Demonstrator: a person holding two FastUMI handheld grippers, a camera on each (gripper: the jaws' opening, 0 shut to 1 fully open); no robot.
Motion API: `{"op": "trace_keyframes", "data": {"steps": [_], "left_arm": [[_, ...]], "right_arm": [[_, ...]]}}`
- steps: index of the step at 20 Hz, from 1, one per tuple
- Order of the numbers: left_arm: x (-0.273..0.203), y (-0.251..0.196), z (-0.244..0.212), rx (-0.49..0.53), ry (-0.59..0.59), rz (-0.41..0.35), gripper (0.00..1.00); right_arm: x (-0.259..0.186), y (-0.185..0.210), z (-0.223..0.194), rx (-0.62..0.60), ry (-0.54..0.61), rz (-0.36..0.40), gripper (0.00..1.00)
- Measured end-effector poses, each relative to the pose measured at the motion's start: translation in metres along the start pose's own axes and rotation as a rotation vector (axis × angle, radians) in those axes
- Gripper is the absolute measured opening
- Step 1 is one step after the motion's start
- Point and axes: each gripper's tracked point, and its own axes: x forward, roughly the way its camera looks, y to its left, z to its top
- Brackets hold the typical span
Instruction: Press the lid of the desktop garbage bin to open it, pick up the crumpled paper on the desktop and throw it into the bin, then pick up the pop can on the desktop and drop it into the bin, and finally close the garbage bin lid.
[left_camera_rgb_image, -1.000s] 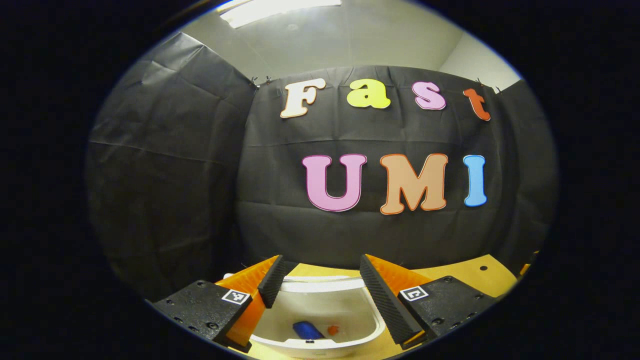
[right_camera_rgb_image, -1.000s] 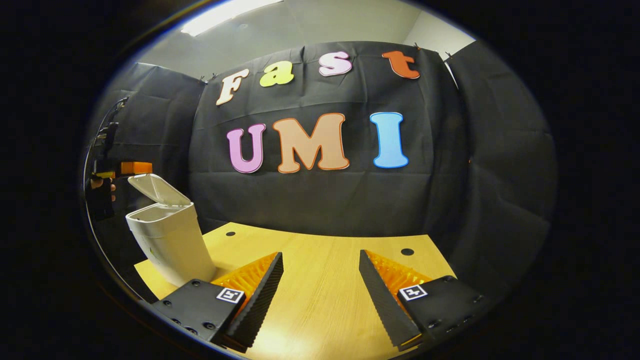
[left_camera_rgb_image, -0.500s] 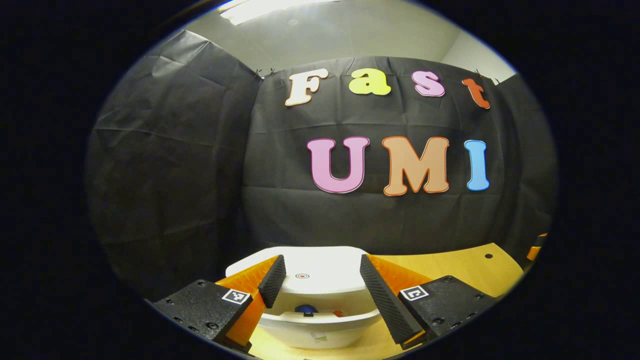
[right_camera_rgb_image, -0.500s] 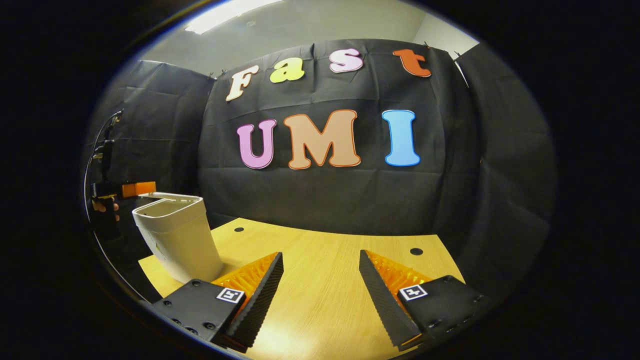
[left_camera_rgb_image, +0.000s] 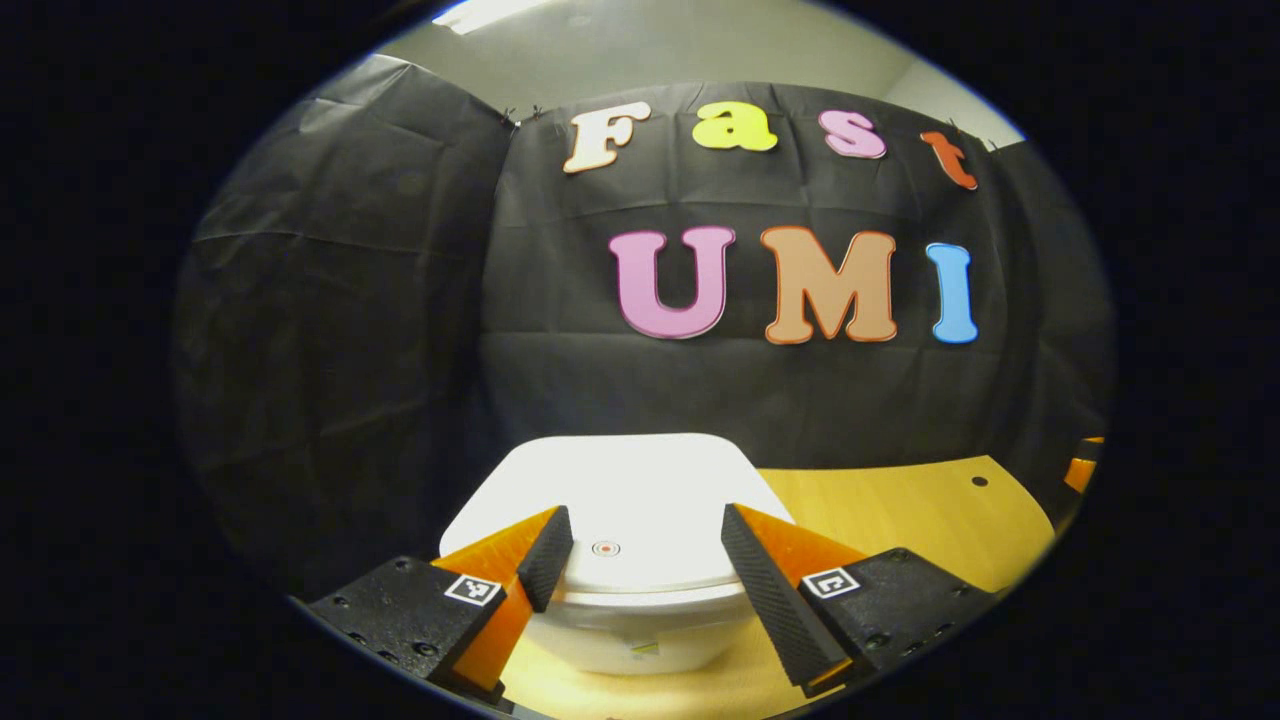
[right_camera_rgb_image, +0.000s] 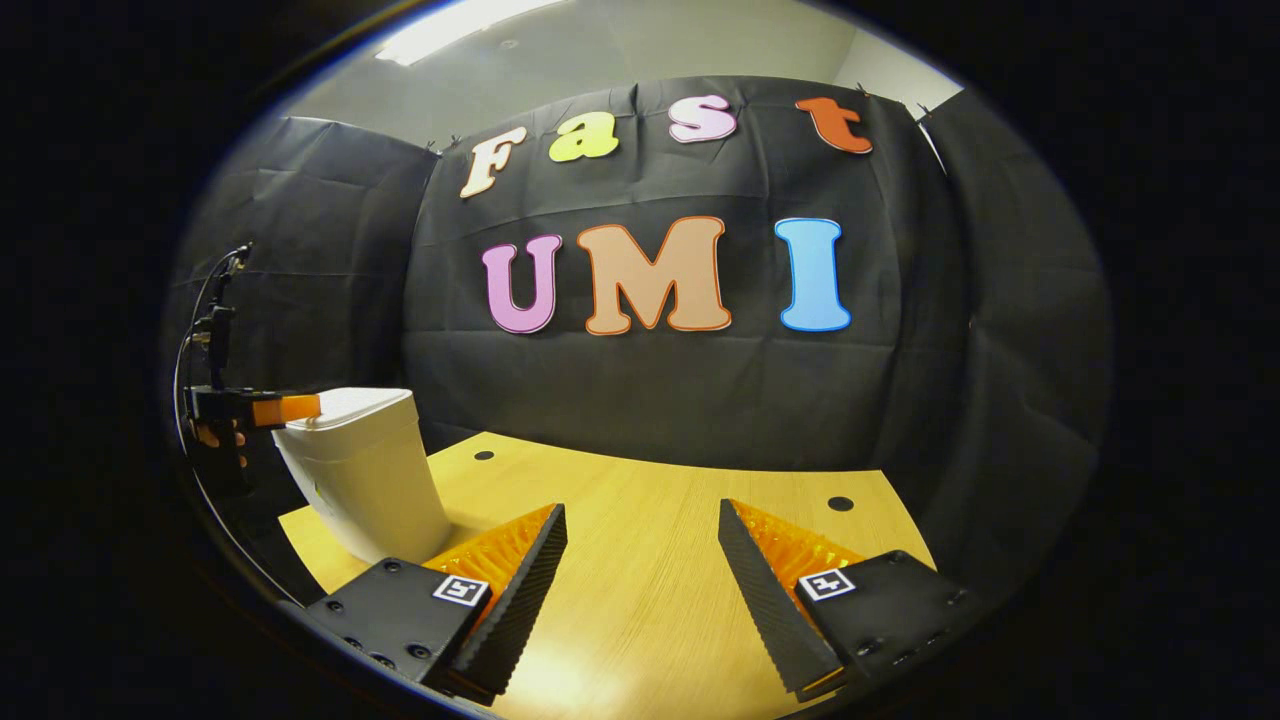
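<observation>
The white garbage bin stands right in front of my left gripper, its lid lying flat and down on the rim. My left gripper is open, its fingers resting over the near edge of the lid on either side of a small round mark. In the right gripper view the same garbage bin stands at the table's left end, with the left gripper and a hand against its lid. My right gripper is open over bare wood, holding nothing. The bin's contents are hidden.
The light wooden table spreads ahead of my right gripper, with small dark holes near its far edge. The black cloth wall rises just behind the table. A cable stand rises at the far left.
The bin lid has swung down from upright to flat on the rim, hiding the blue can inside. My left gripper came down with it. The right gripper barely shifted.
</observation>
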Motion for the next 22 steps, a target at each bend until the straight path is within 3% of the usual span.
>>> {"op": "trace_keyframes", "data": {"steps": [4, 7, 11, 15, 19, 22], "left_arm": [[-0.001, -0.001, -0.015, -0.027, 0.047, -0.016, 0.94], [-0.004, -0.004, -0.003, -0.014, -0.048, -0.041, 0.96], [0.003, -0.002, -0.003, 0.05, -0.059, -0.03, 0.94], [-0.003, -0.015, 0.03, 0.027, -0.147, -0.054, 0.95], [-0.019, -0.049, 0.069, -0.014, -0.264, -0.099, 0.95], [-0.03, -0.101, 0.084, -0.08, -0.326, -0.194, 0.96]], "right_arm": [[0.002, -0.003, -0.011, 0.001, 0.019, -0.008, 0.96], [0.005, 0.002, -0.008, 0.018, 0.016, -0.004, 0.96], [0.002, -0.001, 0.007, 0.026, -0.015, -0.019, 0.94], [-0.004, 0.0, 0.033, 0.05, -0.08, -0.052, 0.96], [-0.021, 0.006, 0.066, 0.059, -0.171, -0.091, 0.96], [-0.04, 0.003, 0.084, 0.054, -0.228, -0.123, 0.96]]}}
